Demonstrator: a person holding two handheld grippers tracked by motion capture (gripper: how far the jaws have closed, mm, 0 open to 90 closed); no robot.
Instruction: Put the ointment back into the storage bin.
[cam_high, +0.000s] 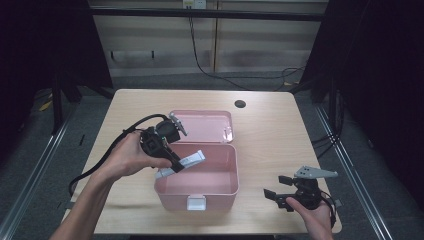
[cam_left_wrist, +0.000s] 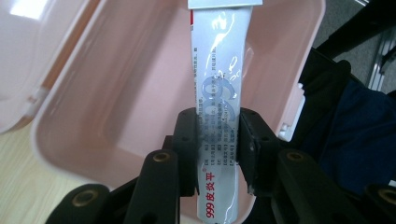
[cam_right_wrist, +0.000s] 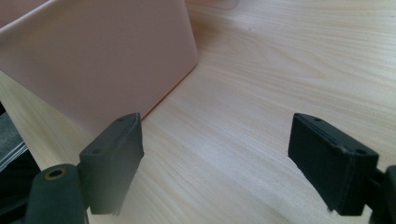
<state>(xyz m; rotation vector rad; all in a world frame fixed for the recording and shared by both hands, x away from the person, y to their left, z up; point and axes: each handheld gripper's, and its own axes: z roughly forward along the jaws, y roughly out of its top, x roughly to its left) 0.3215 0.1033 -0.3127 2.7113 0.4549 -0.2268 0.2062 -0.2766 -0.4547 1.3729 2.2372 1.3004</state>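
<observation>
The wooden tabletop (cam_high: 270, 125) carries a pink plastic box (cam_high: 220, 186), its lid (cam_high: 202, 126) thrown back flat behind it. As far as the left gripper view reaches, the inside of the box looks bare, smooth-walled and shallow.

The left tongs (cam_high: 173, 162) are clenched on a silvery ointment tube (cam_high: 182, 163), holding it over the box's near-left rim, crimped end pointing in across the opening. The tube (cam_left_wrist: 219, 107) looks light, soft-bodied and glossy, so it would likely dent or slide under a hard squeeze. The present hold across the flat lower body, pads on both edges, seems the sensible place.

The right tongs (cam_high: 278, 194) rest released on the tabletop, right of the box, with nothing between them.
</observation>
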